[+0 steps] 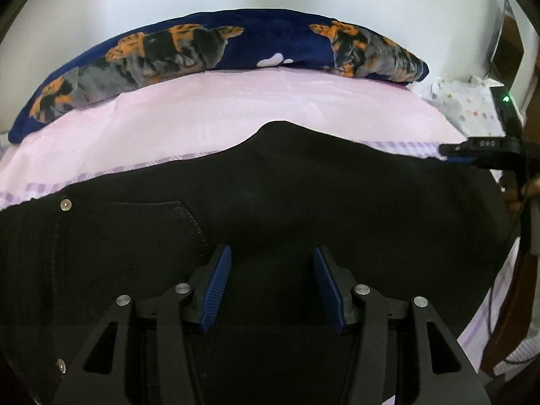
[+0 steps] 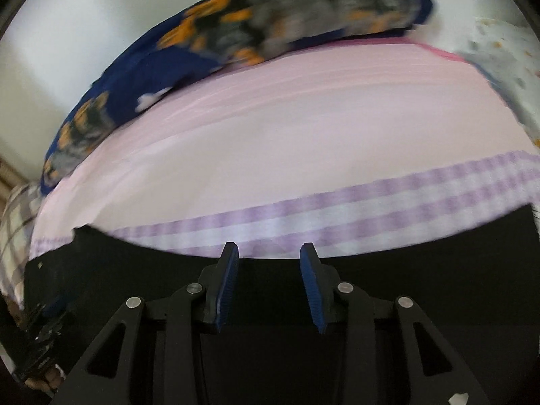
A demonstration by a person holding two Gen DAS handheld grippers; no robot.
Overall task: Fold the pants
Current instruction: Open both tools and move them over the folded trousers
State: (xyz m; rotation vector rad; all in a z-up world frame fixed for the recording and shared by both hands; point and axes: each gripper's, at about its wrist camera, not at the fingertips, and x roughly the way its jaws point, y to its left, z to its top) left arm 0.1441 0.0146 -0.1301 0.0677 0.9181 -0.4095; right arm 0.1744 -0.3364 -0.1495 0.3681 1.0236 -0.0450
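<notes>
Pink bed sheet point(image 1: 236, 108) is lying under black pants point(image 1: 303, 195) (spread flat, pocket facing up). Left gripper point(image 1: 272, 266) is hovering over pants w/ jaws wide, holding nothing; right gripper point(image 2: 269, 263) likewise, at pants' far edge.

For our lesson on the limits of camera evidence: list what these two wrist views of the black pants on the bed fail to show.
- Left wrist view: the near part of the pants is hidden behind the left tool; both ends run off the frame.
- Left wrist view: the right tool is cut off at the right edge; its opening is unreadable.
- Right wrist view: the blanket pattern is motion-blurred.
- Right wrist view: the pants' fabric detail is lost in darkness.
</notes>
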